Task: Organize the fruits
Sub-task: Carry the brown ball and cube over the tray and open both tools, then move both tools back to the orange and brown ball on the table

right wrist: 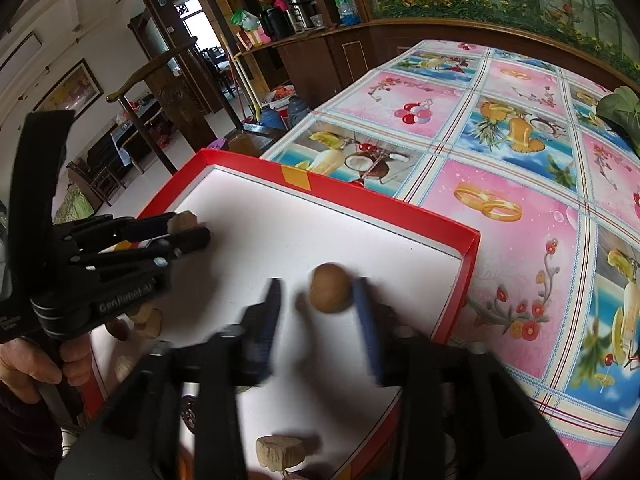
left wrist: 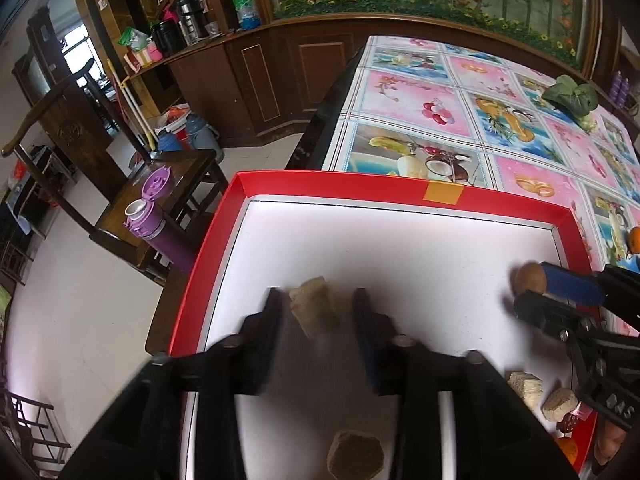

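**Sorting over the red tray**

Hanging above a red-rimmed tray (left wrist: 400, 186) with a white floor, both claws work at the near end of a desk (left wrist: 460, 92) covered in a glossy cloth printed with fruit, drinks and rings. The left claw (left wrist: 316, 316) has its fingers apart, with a tan block (left wrist: 314, 310) between them; the block looks blurred, and whether either finger touches it cannot be told. The right claw (right wrist: 320, 300) is also spread, a round brown fruit (right wrist: 330, 293) sitting between its fingers, close against the blue-padded one. More tan pieces lie on the tray floor: a hexagonal one (left wrist: 356, 456) near the left claw's base and two (left wrist: 524, 388) by the right edge. A small orange fruit (left wrist: 634, 240) rests on the cloth just past the tray's right rim. An orange tape patch (left wrist: 443, 193) marks the far rim. Green leaves (left wrist: 570, 94) lie at the far right of the desk.

A hand (right wrist: 36, 356) grips the left tool's handle. Beyond the desk stands dark wooden cabinetry with flasks and a bottle on its ledge, and a planter of orange flowers behind glass. A purple bottle (left wrist: 154, 220) with its lid flipped open stands on a wooden chair beside the desk, on a pale tiled floor.
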`<state>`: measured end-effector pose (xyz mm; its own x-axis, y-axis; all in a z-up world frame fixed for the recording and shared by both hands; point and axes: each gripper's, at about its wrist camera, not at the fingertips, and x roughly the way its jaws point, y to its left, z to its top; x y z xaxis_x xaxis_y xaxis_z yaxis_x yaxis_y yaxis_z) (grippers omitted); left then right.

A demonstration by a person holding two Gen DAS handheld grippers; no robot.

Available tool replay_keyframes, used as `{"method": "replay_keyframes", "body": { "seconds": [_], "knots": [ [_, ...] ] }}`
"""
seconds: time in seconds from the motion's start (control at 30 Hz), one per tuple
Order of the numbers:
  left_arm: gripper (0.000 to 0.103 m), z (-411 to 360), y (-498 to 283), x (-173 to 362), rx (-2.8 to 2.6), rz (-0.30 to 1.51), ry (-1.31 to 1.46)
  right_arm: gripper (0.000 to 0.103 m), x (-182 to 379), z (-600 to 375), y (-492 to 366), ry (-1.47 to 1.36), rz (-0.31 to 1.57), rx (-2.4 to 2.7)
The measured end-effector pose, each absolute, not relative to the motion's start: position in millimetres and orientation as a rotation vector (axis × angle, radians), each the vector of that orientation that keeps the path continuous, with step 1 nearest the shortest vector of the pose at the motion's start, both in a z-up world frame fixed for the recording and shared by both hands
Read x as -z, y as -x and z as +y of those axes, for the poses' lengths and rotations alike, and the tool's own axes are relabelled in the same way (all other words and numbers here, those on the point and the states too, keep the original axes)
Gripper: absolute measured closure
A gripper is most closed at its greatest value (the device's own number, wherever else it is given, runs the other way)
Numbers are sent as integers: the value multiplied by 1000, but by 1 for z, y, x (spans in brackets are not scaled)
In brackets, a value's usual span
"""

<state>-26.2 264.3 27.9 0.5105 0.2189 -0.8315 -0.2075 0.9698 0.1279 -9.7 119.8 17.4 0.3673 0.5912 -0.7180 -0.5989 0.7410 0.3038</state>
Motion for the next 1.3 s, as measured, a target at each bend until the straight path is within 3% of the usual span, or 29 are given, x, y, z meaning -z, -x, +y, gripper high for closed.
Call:
{"method": "replay_keyframes", "body": {
  "seconds": [0.17, 0.3, 0.43, 0.83, 1.3],
  "knots": [
    [48, 256, 34, -42, -281, 956, -7, 50, -27, 108, 11, -40, 903, -790],
    [31, 237, 39, -60, -271, 905, -7, 50, -41, 89, 9, -59, 858, -779],
    [24, 201, 40, -77, -215, 866, -27, 49, -54, 62, 4, -92, 830, -755],
    [24, 97, 39, -89, -88, 842, -177, 47, -81, -51, -15, -222, 752, -599],
    [23, 35, 34, -104, -48, 815, -252, 47, -90, -113, -7, -220, 715, -538]
  ]
}}
